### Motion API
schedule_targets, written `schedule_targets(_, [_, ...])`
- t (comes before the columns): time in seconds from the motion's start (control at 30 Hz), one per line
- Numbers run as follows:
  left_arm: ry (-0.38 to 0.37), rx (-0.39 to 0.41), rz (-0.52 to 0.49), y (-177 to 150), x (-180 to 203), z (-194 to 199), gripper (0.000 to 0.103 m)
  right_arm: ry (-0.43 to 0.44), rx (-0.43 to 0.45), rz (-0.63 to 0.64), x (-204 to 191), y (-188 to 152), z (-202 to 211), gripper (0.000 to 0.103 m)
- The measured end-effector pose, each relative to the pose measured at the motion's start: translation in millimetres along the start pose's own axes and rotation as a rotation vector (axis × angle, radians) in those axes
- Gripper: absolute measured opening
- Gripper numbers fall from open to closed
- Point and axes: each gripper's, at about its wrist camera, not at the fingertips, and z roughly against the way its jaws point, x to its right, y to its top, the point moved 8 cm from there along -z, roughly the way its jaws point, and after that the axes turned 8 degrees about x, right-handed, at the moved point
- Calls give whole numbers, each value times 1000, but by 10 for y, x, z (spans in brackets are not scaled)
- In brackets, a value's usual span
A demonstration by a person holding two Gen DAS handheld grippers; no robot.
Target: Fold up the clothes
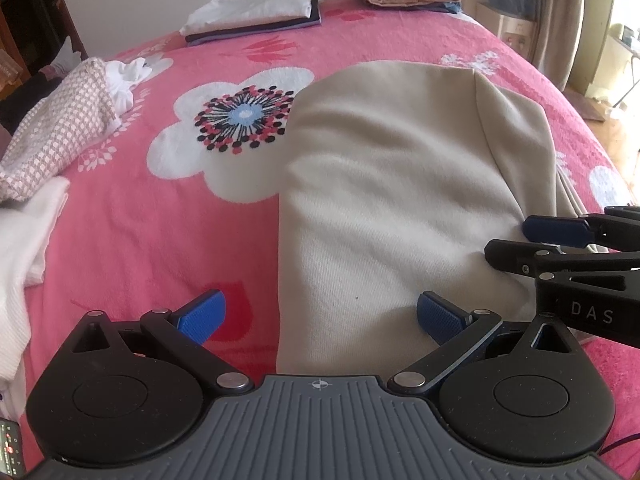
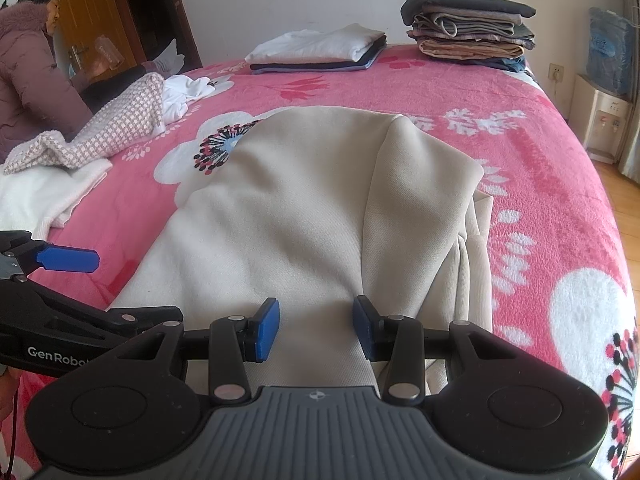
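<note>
At the bottom of the left wrist view the left gripper has its fingers spread wide, one blue pad over the pink bedspread and the other over the near edge of the beige garment, gripping nothing. In the right wrist view the right gripper hovers low over the same beige garment, its fingers parted to a middling gap with the cloth lying loose beneath, not pinched. The garment sits in the centre of both frames, partly folded, with a flap turned over along its right side. Toward the left edge lie a checked towel and white clothes. In the upper part, at the far side of the bed, stand a low folded stack and a taller pile. A seated person appears at upper left
</note>
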Motion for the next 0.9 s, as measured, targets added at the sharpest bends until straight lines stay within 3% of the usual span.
schedule_targets(0.6, [-7,-4,14,-16,-8,-19,103,-9,6,4,-12,-4,7,44])
schedule_targets(0.9, [-20,29,-37,130,39,-83,103,3,7,-35,34,8,7,43])
